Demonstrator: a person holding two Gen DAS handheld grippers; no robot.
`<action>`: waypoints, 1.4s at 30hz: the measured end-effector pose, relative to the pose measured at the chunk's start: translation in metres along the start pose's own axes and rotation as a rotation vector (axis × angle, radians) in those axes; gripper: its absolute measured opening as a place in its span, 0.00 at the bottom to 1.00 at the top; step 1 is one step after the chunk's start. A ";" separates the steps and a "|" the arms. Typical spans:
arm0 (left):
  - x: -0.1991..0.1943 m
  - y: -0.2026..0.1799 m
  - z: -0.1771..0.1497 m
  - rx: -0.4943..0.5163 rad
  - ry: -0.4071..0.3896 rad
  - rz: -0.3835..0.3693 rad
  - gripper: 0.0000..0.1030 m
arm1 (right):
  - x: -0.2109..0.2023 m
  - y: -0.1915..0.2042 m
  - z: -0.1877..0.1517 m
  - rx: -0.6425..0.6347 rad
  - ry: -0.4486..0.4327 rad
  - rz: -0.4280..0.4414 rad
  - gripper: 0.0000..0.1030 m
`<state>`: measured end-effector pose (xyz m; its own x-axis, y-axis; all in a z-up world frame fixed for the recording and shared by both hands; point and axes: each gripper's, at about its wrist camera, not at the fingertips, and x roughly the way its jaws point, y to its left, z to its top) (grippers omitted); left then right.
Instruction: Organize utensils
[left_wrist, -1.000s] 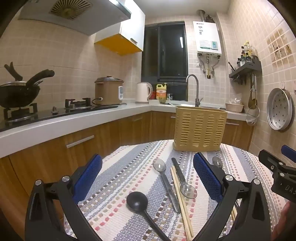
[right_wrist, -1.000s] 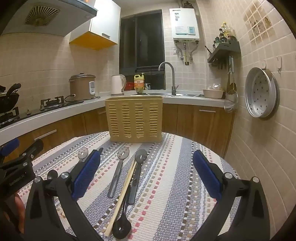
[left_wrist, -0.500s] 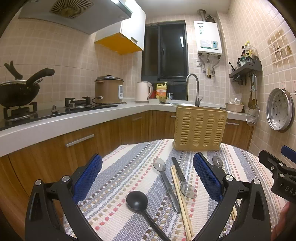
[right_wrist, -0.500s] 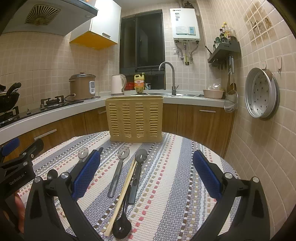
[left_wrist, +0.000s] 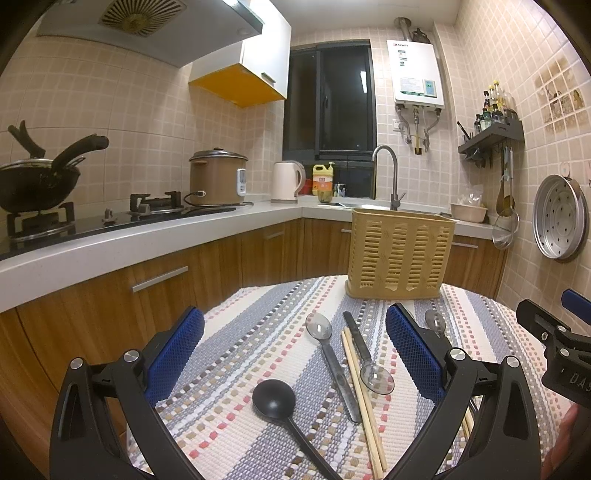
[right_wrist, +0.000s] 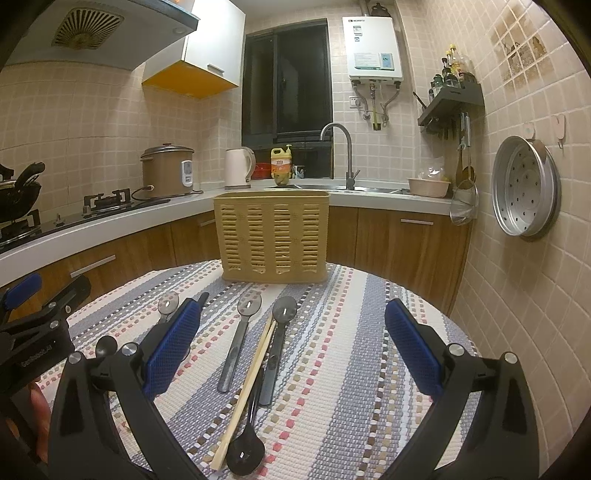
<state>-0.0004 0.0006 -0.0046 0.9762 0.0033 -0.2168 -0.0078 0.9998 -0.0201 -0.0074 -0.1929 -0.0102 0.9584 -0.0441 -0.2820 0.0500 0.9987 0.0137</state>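
Utensils — grey spoons (left_wrist: 328, 350), wooden chopsticks (left_wrist: 360, 391), black plastic ladle (left_wrist: 275, 398) — lie lengthwise toward your slotted yellow holder (left_wrist: 400, 254), right between your left gripper (left_wrist: 295, 354)'s spread, empty jaws; your right gripper (right_wrist: 291, 347) gapes empty too.

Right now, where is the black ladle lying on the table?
In the left wrist view the black ladle lies on the striped mat, between the open fingers, left of the chopsticks and nearer the camera than the slotted basket.
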 end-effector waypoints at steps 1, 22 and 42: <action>0.000 0.000 0.000 0.000 0.000 0.000 0.93 | 0.000 0.000 0.000 -0.001 0.000 0.000 0.93; 0.002 0.001 0.000 -0.003 0.004 0.003 0.93 | 0.000 0.001 0.000 0.000 0.003 0.007 0.93; 0.004 0.000 -0.003 -0.005 0.007 0.005 0.93 | -0.002 0.002 0.000 -0.002 0.002 0.014 0.93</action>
<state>0.0033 0.0010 -0.0081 0.9746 0.0077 -0.2240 -0.0135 0.9996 -0.0242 -0.0089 -0.1912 -0.0094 0.9586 -0.0297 -0.2834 0.0355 0.9993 0.0154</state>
